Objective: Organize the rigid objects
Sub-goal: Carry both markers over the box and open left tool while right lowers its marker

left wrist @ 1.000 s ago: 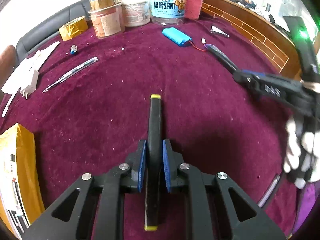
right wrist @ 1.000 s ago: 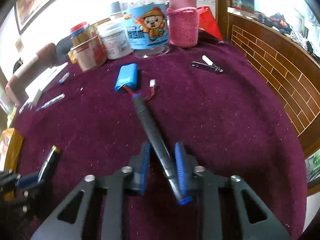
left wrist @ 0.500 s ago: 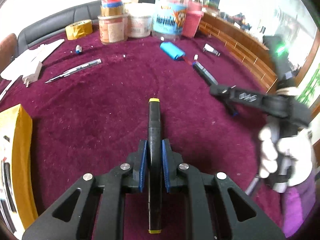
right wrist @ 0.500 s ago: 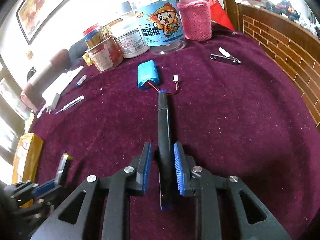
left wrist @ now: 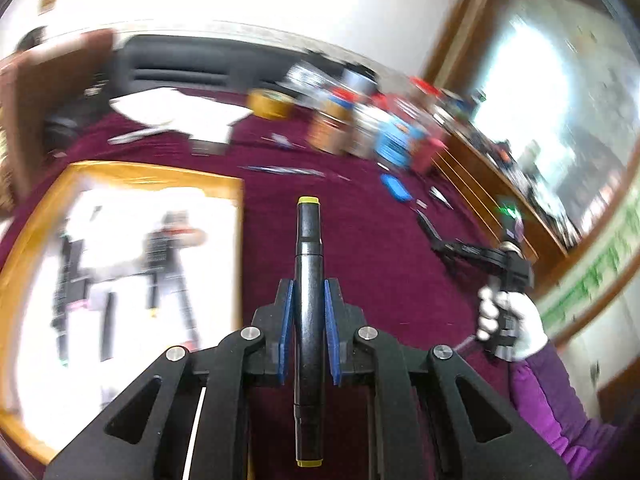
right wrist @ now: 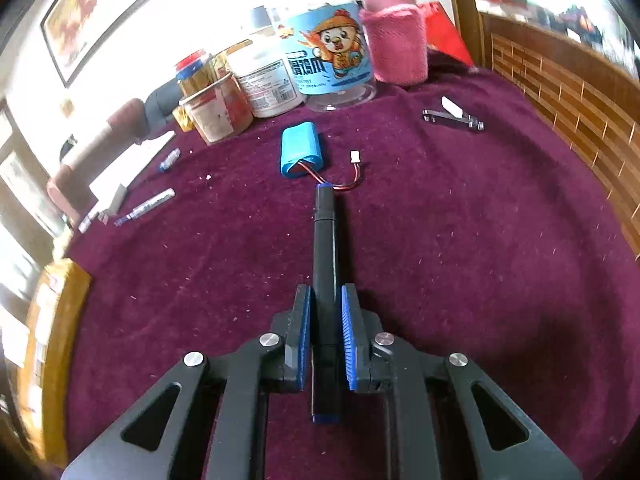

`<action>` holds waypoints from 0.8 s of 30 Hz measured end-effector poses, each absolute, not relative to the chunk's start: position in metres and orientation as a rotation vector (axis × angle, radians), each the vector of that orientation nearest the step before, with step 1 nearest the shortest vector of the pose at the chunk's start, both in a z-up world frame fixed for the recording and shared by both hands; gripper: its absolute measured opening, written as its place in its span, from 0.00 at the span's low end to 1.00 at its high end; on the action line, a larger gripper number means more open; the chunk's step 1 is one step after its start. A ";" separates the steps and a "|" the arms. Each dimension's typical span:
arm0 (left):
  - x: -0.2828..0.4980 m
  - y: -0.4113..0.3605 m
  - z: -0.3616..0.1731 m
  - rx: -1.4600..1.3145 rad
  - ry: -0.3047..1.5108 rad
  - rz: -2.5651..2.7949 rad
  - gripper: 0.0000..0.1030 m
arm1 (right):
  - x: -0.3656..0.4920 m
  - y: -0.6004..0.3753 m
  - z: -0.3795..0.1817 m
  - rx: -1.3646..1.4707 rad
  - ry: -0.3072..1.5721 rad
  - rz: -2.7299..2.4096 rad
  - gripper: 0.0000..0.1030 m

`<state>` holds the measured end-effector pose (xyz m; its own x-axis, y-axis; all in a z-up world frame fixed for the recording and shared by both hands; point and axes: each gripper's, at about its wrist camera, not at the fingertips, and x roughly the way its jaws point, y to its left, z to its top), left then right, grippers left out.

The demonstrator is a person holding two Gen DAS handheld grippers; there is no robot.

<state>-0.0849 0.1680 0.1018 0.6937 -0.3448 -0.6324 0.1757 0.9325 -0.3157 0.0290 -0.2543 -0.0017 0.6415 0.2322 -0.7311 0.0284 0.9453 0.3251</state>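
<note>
Left gripper (left wrist: 308, 332) swung w/ yellow marker (left wrist: 308, 280) toward box (left wrist: 160, 172); right gripper (right wrist: 325, 340) clamps blue marker (right wrist: 325, 248) (steady). Lower level, then release.

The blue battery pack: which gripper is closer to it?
Right. The right gripper faces the blue battery pack, its pen tip nearly reaching the wires. The left gripper sits farther back.

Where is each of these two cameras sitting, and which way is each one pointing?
Left wrist: rides the left gripper, looking along a yellow-capped marker towards the yellow-rimmed box; the gloved right hand shows.
Right wrist: rides the right gripper, looking along a blue-capped marker towards the jars.
Both show the maroon tablecloth and blue battery pack.
</note>
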 end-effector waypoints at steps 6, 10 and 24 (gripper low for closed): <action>-0.113 0.270 0.094 -0.305 0.737 -0.111 0.12 | 0.002 -0.259 0.009 0.490 0.907 0.215 0.13; -0.117 0.315 0.066 -0.374 0.790 -0.017 0.12 | -0.020 -0.254 0.013 0.625 0.929 0.314 0.13; -0.092 0.331 0.025 -0.407 0.924 0.028 0.12 | -0.055 -0.135 0.028 0.756 0.999 0.631 0.13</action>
<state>-0.0924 0.3313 0.0246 0.6082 -0.1488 -0.7797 -0.1964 0.9235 -0.3294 -0.0547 -0.1350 0.0276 0.4089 0.7632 -0.5004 -0.1243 0.5898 0.7980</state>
